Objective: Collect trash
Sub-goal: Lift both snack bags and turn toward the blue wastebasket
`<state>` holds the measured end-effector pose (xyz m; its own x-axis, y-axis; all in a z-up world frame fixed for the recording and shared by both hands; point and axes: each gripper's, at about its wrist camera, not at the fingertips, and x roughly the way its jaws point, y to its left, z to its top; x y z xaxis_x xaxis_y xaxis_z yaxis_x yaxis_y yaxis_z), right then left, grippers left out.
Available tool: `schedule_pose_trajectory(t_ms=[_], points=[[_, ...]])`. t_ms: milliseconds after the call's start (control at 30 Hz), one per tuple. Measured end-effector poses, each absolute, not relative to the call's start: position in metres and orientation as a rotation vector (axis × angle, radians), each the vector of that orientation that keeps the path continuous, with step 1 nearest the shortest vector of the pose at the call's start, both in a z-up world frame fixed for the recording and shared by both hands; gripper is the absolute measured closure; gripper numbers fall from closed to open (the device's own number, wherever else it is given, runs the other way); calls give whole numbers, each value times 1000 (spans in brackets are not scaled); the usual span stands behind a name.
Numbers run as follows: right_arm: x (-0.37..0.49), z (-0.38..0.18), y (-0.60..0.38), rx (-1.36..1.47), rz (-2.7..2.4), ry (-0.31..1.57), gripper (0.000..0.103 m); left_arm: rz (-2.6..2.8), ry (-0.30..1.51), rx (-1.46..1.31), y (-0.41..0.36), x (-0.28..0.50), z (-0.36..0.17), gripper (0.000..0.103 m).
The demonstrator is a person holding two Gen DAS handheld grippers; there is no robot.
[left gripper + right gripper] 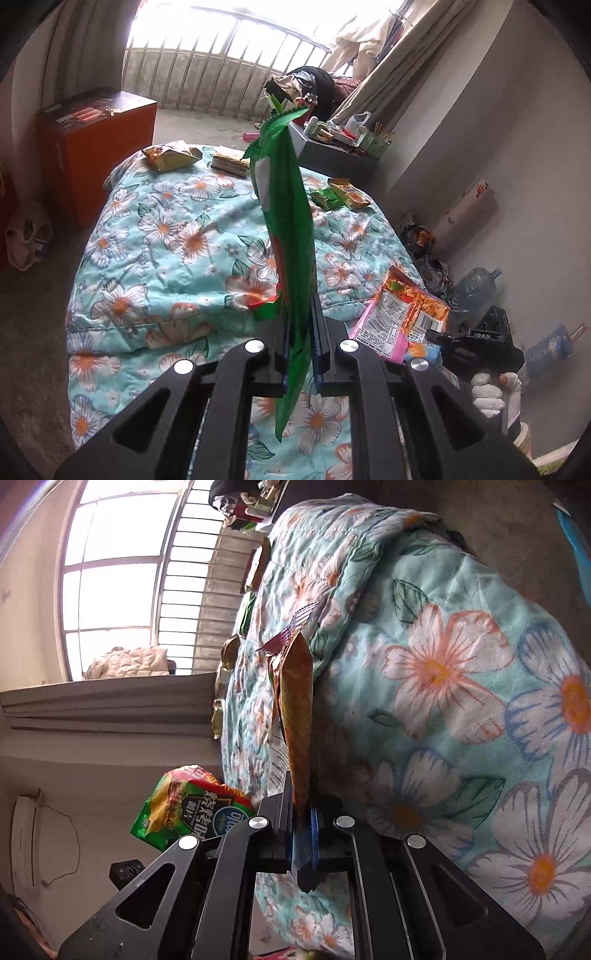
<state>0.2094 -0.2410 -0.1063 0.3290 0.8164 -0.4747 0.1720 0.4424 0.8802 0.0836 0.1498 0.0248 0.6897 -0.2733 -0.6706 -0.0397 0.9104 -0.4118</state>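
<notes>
Bedroom, daylight through a barred balcony railing point(221, 70); bed covered by a floral quilt point(166, 236), wrappers scattered across it.

Left claw point(299, 332): closed on a green snack wrapper point(286, 206), pinched near its lower part, the bag standing edge-on above the jaws and clear of the quilt. Same bag shows at the lower left of the right wrist view, its printed face visible.

Right claw point(303, 819): closed on an orange noodle wrapper point(297, 709), held edge-on just beside the quilt. From the left wrist view this wrapper point(402, 314) hangs off the bed's right edge, the gloved right hand point(493, 393) below it.

Still on the bed at the far end: a yellow bag point(171, 157), a flat tan packet point(229, 164), a small green wrapper point(325, 197) touching an orange-and-yellow packet point(349, 192).

No bin or trash bag identifiable in either view.

Judgement: both claws are loaded, so the step in hand is carrying to a drop point. Keep both grips firm, since thin film slips easily. Keep the wrappers apart and off the quilt so neither snags. Release one at a time, over the container, not above it from height; light bags drift. Far-end litter comes afterwards.
</notes>
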Motion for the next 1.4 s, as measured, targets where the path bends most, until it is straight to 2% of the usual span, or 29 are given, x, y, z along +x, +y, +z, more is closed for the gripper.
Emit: schedule_pose_trajectory(t_ms=[267, 467, 667, 800, 900, 1000, 1067, 1167, 1400], points=[[216, -105, -233, 1043, 538, 1178, 90, -138, 812, -445, 138, 106, 9, 93], [219, -109, -228, 1039, 528, 1181, 75, -129, 804, -382, 123, 115, 8, 93], [218, -121, -221, 1053, 512, 1216, 67, -117, 801, -315, 108, 122, 8, 93], [217, -127, -220, 1059, 491, 1216, 67, -119, 802, -296, 102, 126, 4, 91], [216, -125, -221, 1061, 483, 1201, 69, -108, 796, -265, 97, 129, 3, 91], [212, -124, -224, 1044, 469, 1198, 75, -99, 791, -231, 90, 132, 2, 92], [210, -123, -225, 1043, 464, 1197, 89, -91, 785, -196, 84, 133, 3, 93], [205, -123, -230, 1056, 473, 1189, 96, -84, 781, -158, 77, 134, 3, 93], [201, -110, -237, 1073, 528, 1152, 102, -60, 770, -66, 64, 139, 5, 94]])
